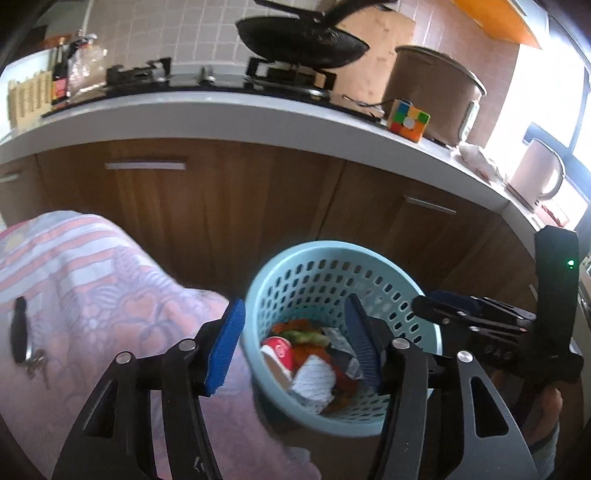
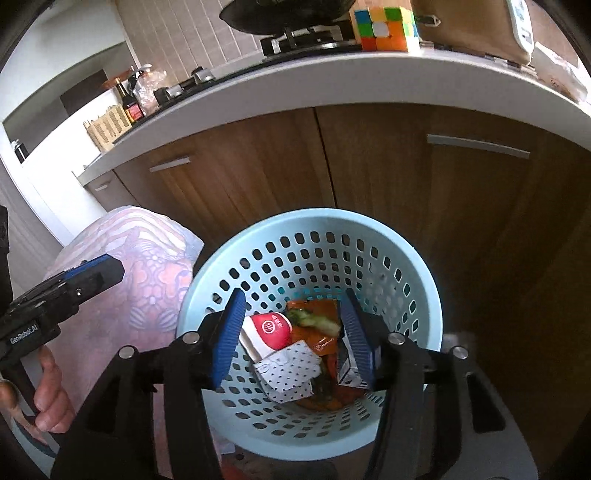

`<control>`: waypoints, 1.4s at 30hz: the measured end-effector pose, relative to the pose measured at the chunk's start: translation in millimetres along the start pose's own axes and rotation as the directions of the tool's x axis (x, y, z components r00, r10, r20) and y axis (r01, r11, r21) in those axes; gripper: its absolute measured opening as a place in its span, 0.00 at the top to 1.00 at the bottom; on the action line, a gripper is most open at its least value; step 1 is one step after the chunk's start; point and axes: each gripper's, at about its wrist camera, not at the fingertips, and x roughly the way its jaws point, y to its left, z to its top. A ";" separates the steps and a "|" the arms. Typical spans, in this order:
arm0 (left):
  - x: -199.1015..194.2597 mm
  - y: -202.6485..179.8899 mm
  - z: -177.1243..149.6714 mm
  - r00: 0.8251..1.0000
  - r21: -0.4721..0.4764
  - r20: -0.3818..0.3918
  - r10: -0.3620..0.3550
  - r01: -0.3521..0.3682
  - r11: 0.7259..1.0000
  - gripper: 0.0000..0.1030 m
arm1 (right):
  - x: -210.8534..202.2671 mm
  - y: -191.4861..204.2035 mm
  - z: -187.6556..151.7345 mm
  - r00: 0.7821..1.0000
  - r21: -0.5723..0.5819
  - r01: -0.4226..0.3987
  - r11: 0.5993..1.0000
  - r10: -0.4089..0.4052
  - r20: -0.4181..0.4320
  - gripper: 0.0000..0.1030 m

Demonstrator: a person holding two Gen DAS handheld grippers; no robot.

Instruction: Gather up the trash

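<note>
A light blue perforated trash basket point(image 1: 295, 258) point(image 2: 258, 236) stands on the floor before the wooden cabinets. It holds a red and white paper cup point(image 1: 279, 349) point(image 2: 271, 328), a white dotted carton point(image 1: 314, 376) point(image 2: 288, 369), green scraps point(image 2: 314, 319) and orange wrappers point(image 2: 317, 341). My left gripper point(image 1: 295, 343) is open and empty, hovering above the basket's left rim. My right gripper point(image 2: 291, 332) is open and empty, right above the basket's opening. The right gripper also shows in the left wrist view point(image 1: 476, 317); the left gripper also shows in the right wrist view point(image 2: 70, 284).
A table with a pink floral cloth point(image 1: 92, 280) point(image 2: 140, 266) stands left of the basket, with keys point(image 1: 26, 343) on it. Above is the counter point(image 1: 221, 114) with a wok point(image 1: 299, 40), a Rubik's cube point(image 1: 408, 120) point(image 2: 386, 27), a rice cooker point(image 1: 436, 92) and a kettle point(image 1: 535, 170).
</note>
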 end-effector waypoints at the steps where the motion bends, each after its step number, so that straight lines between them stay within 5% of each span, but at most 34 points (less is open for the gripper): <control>1: -8.0 1.1 -2.1 1.000 0.000 0.018 0.015 -0.015 1.000 0.42 | -4.9 3.9 -1.0 1.000 -0.005 -0.003 1.000 0.003 0.011 0.51; 6: -51.6 -3.3 -10.6 0.984 0.013 0.122 0.126 -0.129 0.992 0.24 | -35.7 34.3 -6.5 0.995 -0.063 0.015 0.998 -0.009 0.099 0.49; 9: -78.7 -7.1 -18.5 0.962 0.009 0.181 0.206 -0.212 0.977 0.22 | -56.0 54.9 -9.2 0.985 -0.103 0.050 0.993 -0.032 0.168 0.46; 18: -141.7 -7.8 -40.4 0.903 -0.068 0.291 0.316 -0.310 0.948 0.17 | -108.4 91.1 -20.7 0.943 -0.170 0.100 0.980 -0.039 0.332 0.41; 30: -174.2 -0.4 -48.7 0.873 -0.115 0.323 0.364 -0.346 0.931 0.12 | -120.1 113.3 -33.2 0.934 -0.201 0.121 0.972 -0.042 0.356 0.40; 42: -186.2 -3.9 -52.8 0.864 -0.116 0.352 0.361 -0.343 0.932 0.12 | -126.5 112.6 -36.4 0.931 -0.187 0.111 0.976 -0.037 0.363 0.35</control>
